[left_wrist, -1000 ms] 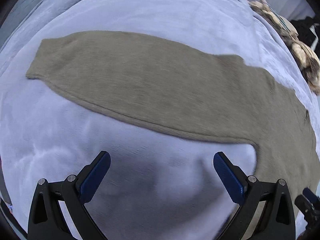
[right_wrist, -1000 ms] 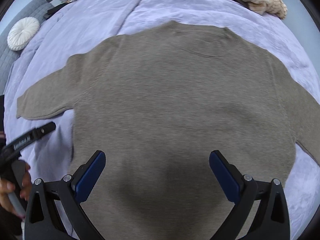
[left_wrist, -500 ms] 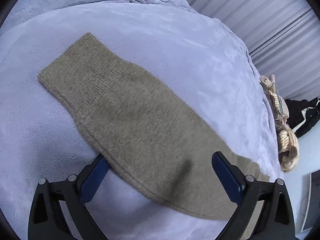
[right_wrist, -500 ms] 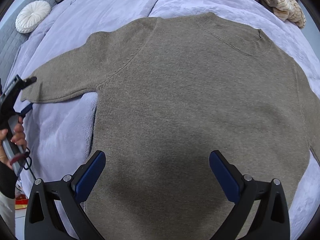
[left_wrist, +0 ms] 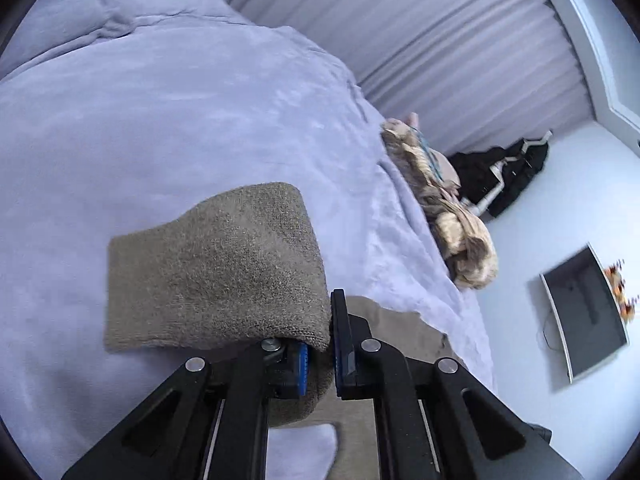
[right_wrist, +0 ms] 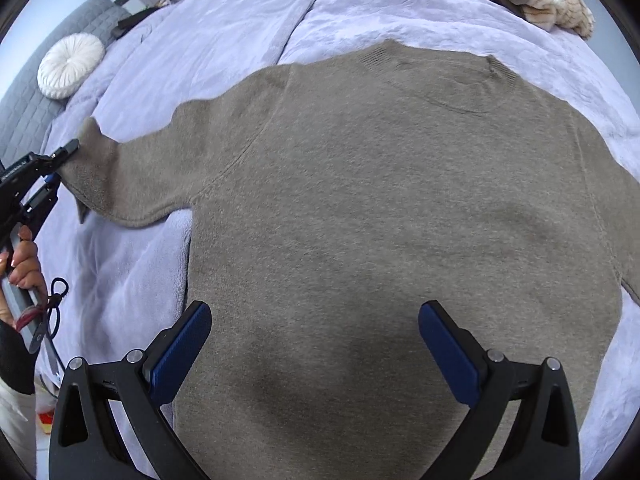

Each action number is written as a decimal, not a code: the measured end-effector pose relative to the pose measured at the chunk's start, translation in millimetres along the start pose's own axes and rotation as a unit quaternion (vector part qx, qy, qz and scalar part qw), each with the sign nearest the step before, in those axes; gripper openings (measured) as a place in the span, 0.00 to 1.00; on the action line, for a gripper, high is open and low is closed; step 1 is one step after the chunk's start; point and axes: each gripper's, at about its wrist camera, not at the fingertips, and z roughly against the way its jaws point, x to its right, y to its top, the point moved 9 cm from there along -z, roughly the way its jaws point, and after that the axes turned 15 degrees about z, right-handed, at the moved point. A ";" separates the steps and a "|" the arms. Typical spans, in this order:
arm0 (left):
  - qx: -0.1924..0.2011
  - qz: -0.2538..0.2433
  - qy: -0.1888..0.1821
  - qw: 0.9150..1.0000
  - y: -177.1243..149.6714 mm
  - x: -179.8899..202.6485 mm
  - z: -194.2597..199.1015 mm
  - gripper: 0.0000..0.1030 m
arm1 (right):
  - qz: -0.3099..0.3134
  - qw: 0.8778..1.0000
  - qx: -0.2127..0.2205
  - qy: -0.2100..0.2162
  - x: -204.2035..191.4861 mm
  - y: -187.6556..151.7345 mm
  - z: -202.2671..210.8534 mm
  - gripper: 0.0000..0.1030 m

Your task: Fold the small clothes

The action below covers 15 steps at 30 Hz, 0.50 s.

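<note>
The left tool pinches the sweater sleeve. The right tool is spread wide above the sweater.

One taupe sweater, one lilac bedspread, one round white cushion, one heap of cream knitwear, one black garment and two grippers, left and right.
</note>
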 end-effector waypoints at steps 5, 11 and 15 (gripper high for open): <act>-0.079 -0.076 -0.057 0.992 -68.6 100.1 -45.1 0.10 | -0.041 0.998 0.037 -0.006 38.4 -4.5 26.1 1.00; -0.173 -0.148 -0.038 0.973 -172.5 155.1 -120.3 0.10 | -0.111 0.992 0.052 -0.019 100.2 -30.3 43.9 1.00; -0.209 -0.186 0.023 0.960 -221.0 140.3 -163.4 0.10 | -0.139 0.989 0.044 -0.029 136.9 -56.2 48.9 1.00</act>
